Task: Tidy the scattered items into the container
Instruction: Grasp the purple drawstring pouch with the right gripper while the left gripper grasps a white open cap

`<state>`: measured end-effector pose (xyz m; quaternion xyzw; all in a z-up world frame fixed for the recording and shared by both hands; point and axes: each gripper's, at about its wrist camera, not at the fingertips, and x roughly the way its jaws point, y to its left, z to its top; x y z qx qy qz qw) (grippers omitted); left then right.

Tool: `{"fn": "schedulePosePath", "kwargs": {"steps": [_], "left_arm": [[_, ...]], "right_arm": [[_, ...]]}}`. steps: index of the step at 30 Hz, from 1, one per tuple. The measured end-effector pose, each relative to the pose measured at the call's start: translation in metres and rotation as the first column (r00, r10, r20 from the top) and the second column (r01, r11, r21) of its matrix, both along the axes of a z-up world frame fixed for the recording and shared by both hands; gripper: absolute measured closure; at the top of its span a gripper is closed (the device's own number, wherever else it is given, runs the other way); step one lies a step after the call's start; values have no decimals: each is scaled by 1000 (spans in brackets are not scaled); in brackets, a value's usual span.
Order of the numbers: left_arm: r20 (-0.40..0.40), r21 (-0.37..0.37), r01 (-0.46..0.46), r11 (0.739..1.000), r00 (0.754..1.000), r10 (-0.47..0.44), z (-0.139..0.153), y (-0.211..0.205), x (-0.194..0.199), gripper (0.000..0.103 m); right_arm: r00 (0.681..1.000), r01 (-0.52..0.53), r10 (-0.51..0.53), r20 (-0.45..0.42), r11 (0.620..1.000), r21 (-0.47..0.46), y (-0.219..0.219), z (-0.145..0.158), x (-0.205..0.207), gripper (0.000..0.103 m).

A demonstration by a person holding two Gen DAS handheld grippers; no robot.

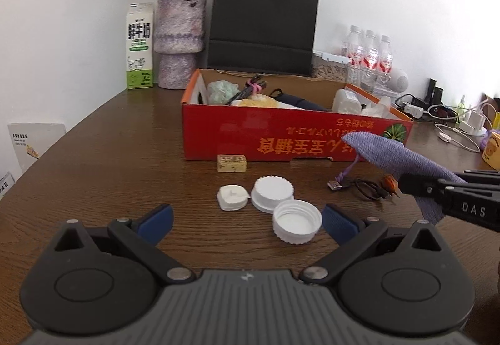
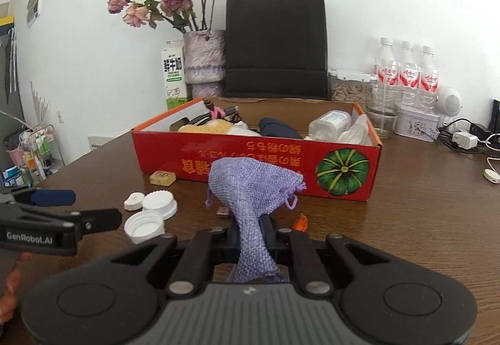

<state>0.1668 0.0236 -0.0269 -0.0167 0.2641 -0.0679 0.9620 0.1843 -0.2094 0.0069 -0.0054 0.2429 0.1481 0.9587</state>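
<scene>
Lilac woven cloth, a small drawstring pouch (image 2: 250, 185), sits pinched in my right gripper (image 2: 250, 229), whose jaws are closed on its lower end; it looks light, limp and floppy, so I judge that grip sound. The red cardboard box (image 2: 162, 146) stands just ahead of those jaws. My left gripper (image 1: 247, 220) has its jaws wide open, with three white caps (image 1: 297, 224) between and ahead. A USB cable (image 1: 359, 185) lies under the pouch.
</scene>
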Motion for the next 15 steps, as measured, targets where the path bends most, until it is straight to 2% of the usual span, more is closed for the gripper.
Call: {"fn": "schedulePosePath", "kwargs": {"steps": [3,6,15], "left_arm": [[-32,35,17,999,999,-16,-2,-15,9,0],[-90,87,-6,996,996,14,-8,-28,21,0],[-124,87,-33,996,991,44,-13,-40,32,2]], "right_arm": [[999,34,-34,10,999,13,-16,1,1,93],[998,61,-61,20,998,23,-29,0,1,93],[998,59,-60,15,998,30,-37,-5,-1,93]]}}
